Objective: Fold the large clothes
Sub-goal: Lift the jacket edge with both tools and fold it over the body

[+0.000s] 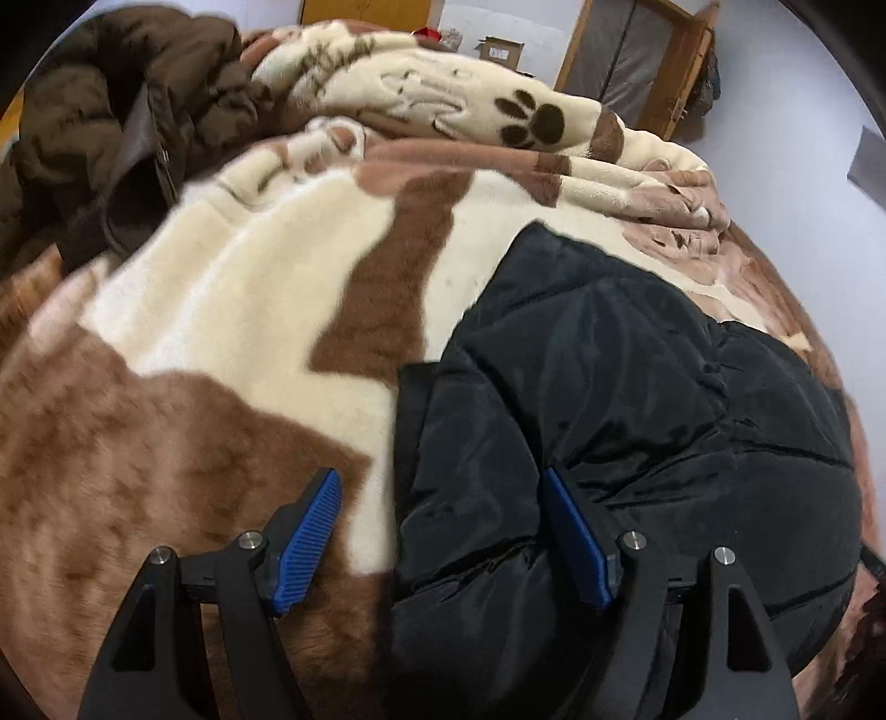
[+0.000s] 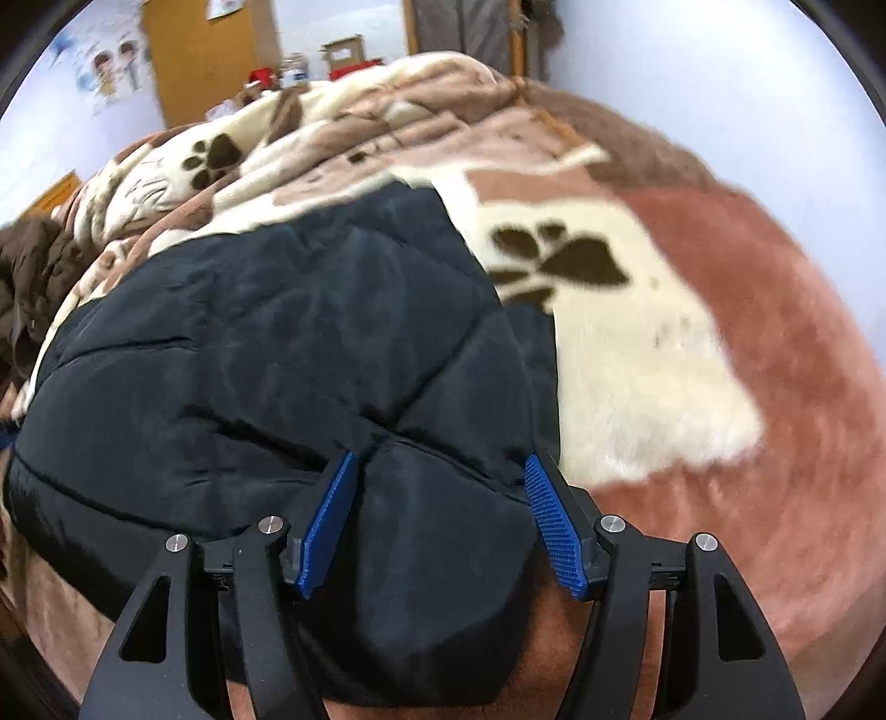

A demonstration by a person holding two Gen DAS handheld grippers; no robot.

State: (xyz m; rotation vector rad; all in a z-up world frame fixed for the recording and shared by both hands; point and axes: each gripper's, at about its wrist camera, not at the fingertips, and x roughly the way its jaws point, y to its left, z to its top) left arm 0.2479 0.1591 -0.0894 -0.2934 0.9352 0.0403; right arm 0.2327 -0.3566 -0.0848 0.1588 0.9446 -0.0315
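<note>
Black puffer jacket (image 1: 637,399) lies flat on the brown-and-cream paw-print blanket (image 1: 232,310), filling the lower right of the left wrist view and the centre-left of the right wrist view (image 2: 277,343).

Left gripper (image 1: 443,476): jaws spread wide, not gripping. Its left blue pad (image 1: 307,540) is over bare blanket; the right one sits at the jacket's surface. The jacket's left edge runs up between the two pads. Can't tell if the right pad actually touches the fabric.

Right gripper (image 2: 440,459): also released, jaws apart. A quilted bulge of the jacket near its right edge sits between the pads (image 2: 326,526); neither visibly squeezes it.

Other stuff: a brown puffy coat (image 1: 122,122) bunched in the upper left of the left wrist view, well apart from the black jacket. Blanket is heaped in folds along the top of both frames. Cardboard box (image 1: 498,52) and a wooden door frame (image 1: 686,61) at the top, against a pale wall. Both views are a bit motion-blurred.
</note>
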